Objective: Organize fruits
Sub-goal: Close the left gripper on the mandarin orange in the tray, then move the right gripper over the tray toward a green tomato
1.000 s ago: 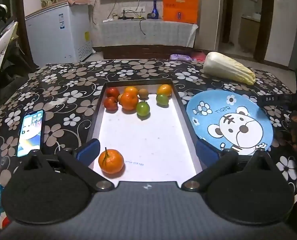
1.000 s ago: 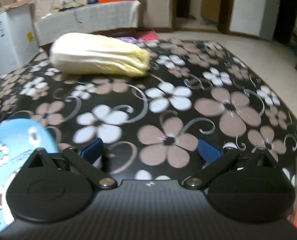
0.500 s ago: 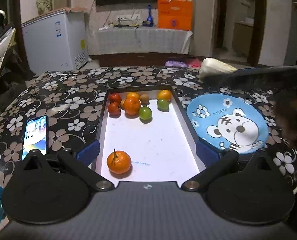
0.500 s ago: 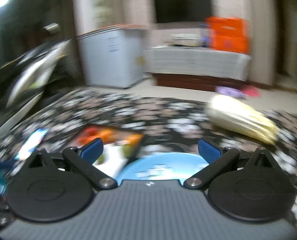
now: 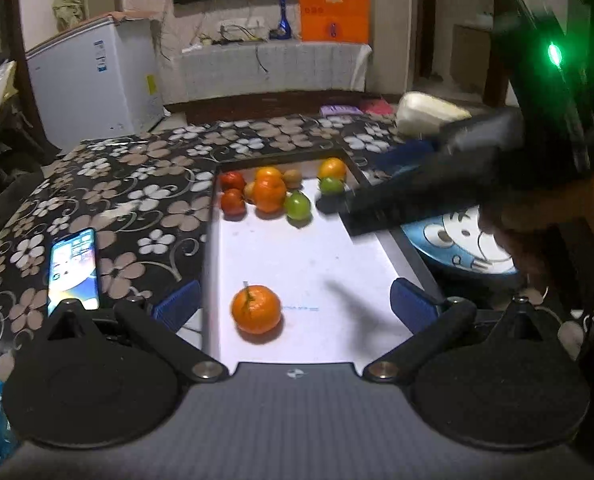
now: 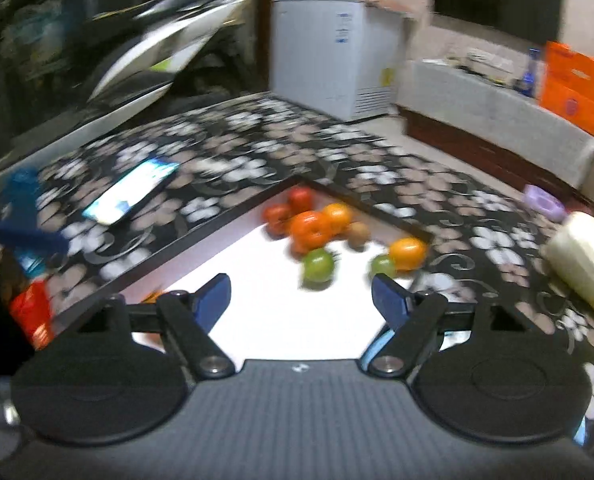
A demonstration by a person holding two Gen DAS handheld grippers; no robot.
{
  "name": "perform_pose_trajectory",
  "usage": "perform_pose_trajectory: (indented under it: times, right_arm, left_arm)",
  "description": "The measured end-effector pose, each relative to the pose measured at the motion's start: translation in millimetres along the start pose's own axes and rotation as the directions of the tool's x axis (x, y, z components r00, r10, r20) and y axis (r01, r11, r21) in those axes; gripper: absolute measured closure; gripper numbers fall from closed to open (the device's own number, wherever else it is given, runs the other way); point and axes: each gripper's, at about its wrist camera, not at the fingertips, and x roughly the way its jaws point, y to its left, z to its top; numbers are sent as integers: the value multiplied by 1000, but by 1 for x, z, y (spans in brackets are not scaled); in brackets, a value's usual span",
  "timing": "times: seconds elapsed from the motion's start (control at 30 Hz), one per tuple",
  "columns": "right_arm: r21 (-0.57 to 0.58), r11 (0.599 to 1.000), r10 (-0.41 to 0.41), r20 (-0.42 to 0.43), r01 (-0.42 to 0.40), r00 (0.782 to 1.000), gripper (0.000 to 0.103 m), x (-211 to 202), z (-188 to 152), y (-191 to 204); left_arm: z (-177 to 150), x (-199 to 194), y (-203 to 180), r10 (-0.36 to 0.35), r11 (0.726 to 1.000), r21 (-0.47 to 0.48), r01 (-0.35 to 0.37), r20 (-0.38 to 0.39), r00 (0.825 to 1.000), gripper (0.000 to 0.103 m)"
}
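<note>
We bring the right gripper (image 6: 301,292) in over the white tray (image 5: 297,256), jaws spread wide with nothing between them though just narrowed a little. To do it well, we should slow down, pick one fruit at the edge of the cluster and straddle it cleanly. The green fruit (image 6: 317,266) sits just ahead at twelve o'clock, the rest of the pile beyond at eleven. Our left gripper (image 5: 293,300) hangs spread and empty, the lone orange (image 5: 256,309) near, at eleven
</note>
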Motion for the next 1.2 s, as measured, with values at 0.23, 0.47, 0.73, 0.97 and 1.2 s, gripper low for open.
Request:
perform_pose_trajectory:
  times: [0.23, 0.47, 0.73, 0.97, 1.2]
  right_arm:
    - [89, 995, -48, 31, 45, 998, 23, 7, 2, -24]
    - [72, 997, -25, 29, 22, 999, 23, 8, 7, -23]
    - [75, 997, -36, 27, 34, 999, 23, 10, 7, -24]
    - [85, 994, -75, 12, 73, 997, 23, 16, 7, -22]
    - [114, 989, -95, 1, 94, 995, 23, 20, 6, -27]
  left_arm:
    - [-1, 31, 6, 13, 999, -38, -18, -109, 994, 24]
    - [-3, 55, 22, 9, 992, -122, -36, -219, 976, 36]
    - [-4, 73, 14, 103, 991, -58, -120, -235, 966, 53]
    - [4, 82, 17, 133, 987, -55, -149, -228, 965, 59]
    - [17, 80, 7, 38, 997, -58, -48, -152, 988, 59]
